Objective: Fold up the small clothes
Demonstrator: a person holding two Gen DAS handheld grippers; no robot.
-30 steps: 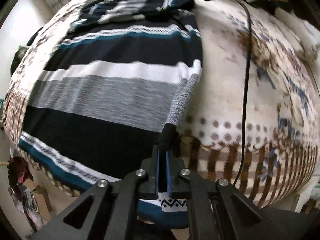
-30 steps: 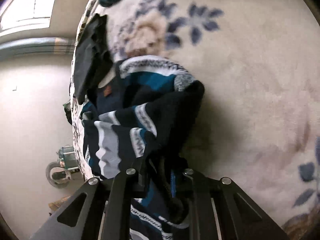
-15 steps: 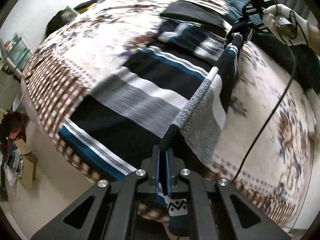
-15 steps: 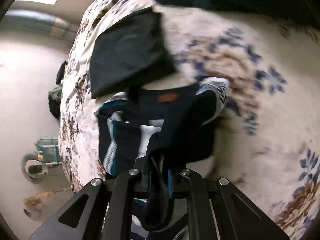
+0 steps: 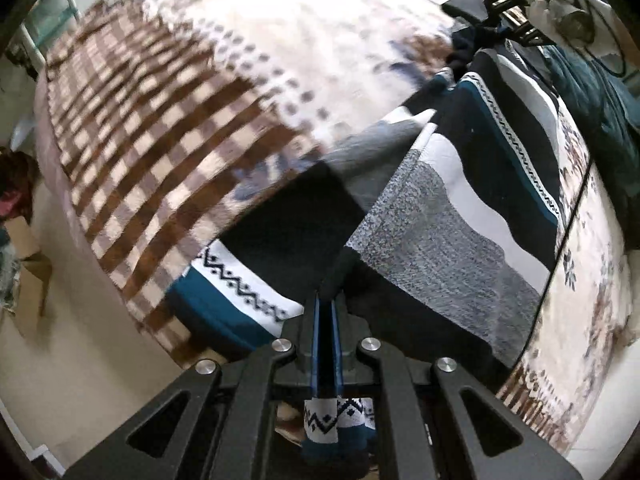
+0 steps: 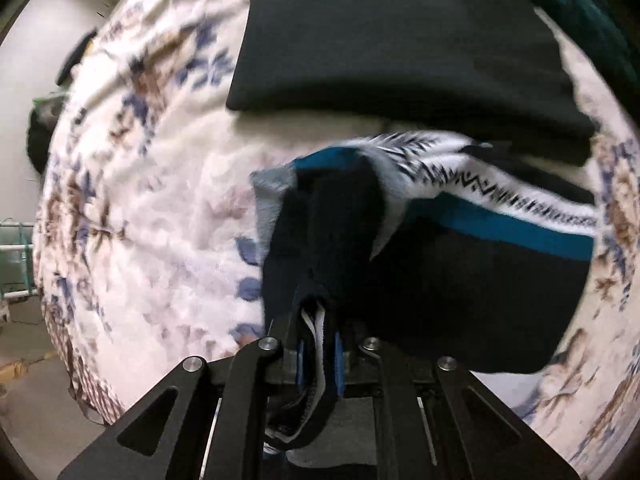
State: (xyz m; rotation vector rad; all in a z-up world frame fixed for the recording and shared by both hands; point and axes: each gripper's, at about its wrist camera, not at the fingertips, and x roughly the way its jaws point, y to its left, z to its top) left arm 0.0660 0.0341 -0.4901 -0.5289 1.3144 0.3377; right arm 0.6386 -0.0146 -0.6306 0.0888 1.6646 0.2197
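We take this for a bedroom in a home. A bed fills both views, covered by a plush blanket printed with flowers and a brown checked border. Clothes lie on it: a striped sweater, a folded black garment. Beside the bed we see a bare floor and a cardboard box (contents blurred).

Soft daylight, no glare; motion blur smears the blanket (worst upper left), fisheye bending every edge into dark corners.
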